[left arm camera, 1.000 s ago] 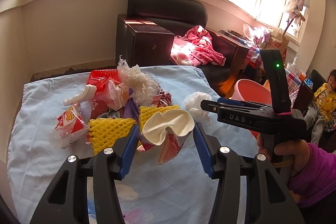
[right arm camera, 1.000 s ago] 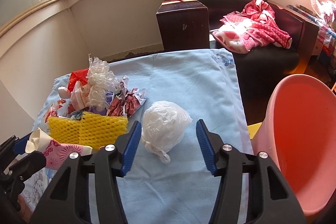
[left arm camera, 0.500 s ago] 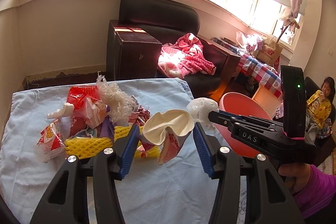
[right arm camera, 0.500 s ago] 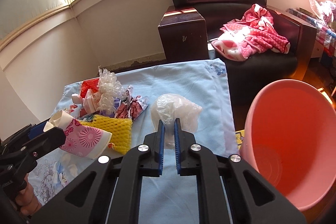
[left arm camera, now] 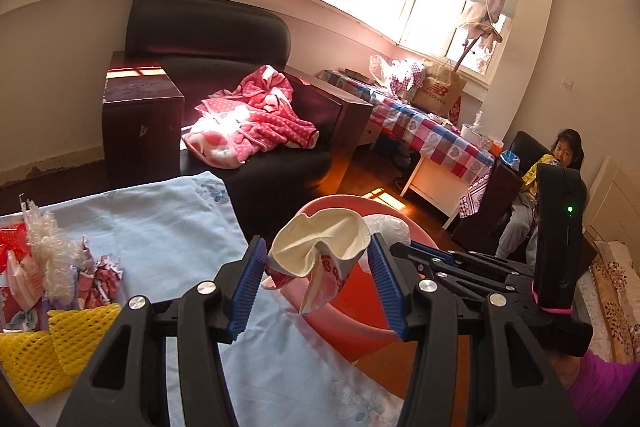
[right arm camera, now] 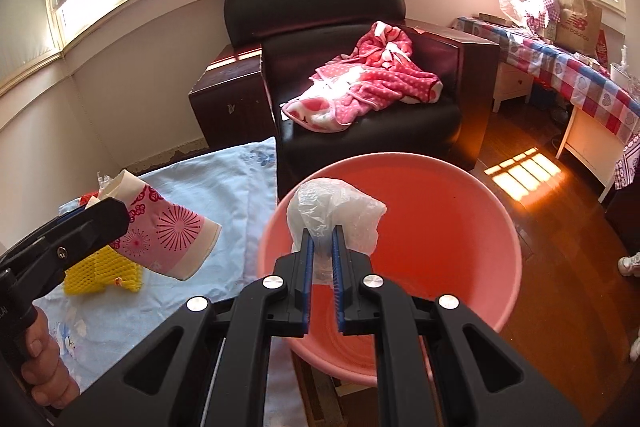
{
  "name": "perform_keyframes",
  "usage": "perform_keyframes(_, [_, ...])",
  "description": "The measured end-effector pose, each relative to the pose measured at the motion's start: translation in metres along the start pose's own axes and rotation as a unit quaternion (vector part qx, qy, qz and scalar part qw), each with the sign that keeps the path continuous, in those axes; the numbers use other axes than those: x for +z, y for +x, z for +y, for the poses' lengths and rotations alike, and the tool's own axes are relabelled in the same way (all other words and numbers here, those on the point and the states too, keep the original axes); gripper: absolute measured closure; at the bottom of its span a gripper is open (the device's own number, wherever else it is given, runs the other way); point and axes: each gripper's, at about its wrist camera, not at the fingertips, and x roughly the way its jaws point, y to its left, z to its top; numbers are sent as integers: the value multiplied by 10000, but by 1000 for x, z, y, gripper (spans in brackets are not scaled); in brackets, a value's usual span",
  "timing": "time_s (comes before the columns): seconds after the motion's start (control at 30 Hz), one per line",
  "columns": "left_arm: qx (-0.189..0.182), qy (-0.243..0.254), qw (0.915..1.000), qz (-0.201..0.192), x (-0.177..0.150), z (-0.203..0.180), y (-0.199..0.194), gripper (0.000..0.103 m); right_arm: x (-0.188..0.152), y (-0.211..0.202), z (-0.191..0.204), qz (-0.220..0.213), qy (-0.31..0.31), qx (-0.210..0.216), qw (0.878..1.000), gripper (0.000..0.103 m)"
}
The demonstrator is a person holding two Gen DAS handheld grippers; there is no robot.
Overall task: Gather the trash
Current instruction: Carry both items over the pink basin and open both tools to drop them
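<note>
My left gripper (left arm camera: 318,259) is shut on a crushed pink paper cup (left arm camera: 320,251), held in the air at the table's right edge beside the pink basin (left arm camera: 352,311); the cup (right arm camera: 168,239) also shows in the right wrist view. My right gripper (right arm camera: 321,239) is shut on a crumpled clear plastic bag (right arm camera: 334,213) and holds it over the basin (right arm camera: 440,227). Yellow foam netting (left arm camera: 36,351) and a heap of wrappers (left arm camera: 52,267) lie on the blue cloth (left arm camera: 160,227) at the left.
The basin stands on the wooden floor (right arm camera: 560,227) right of the table. A black armchair (right arm camera: 360,75) with a pink blanket (right arm camera: 368,79) is behind. A checkered table (left arm camera: 432,135) and a seated child (left arm camera: 560,155) are at the far right.
Both grippers have swung right from the table toward the basin. The right gripper shut on the plastic bag and lifted it over the basin. The left still holds the cup.
</note>
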Motion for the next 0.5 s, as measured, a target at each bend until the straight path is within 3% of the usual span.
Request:
perform_keyframes(0.23, [-335, 7, 9987, 392, -4, -27, 55, 51, -12, 5, -25, 237, 114, -287, 9992, 94])
perform_keyframes(0.5, [-259, -177, 9946, 985, -24, -21, 99, 51, -27, 23, -38, 684, 181, -385, 9968, 94])
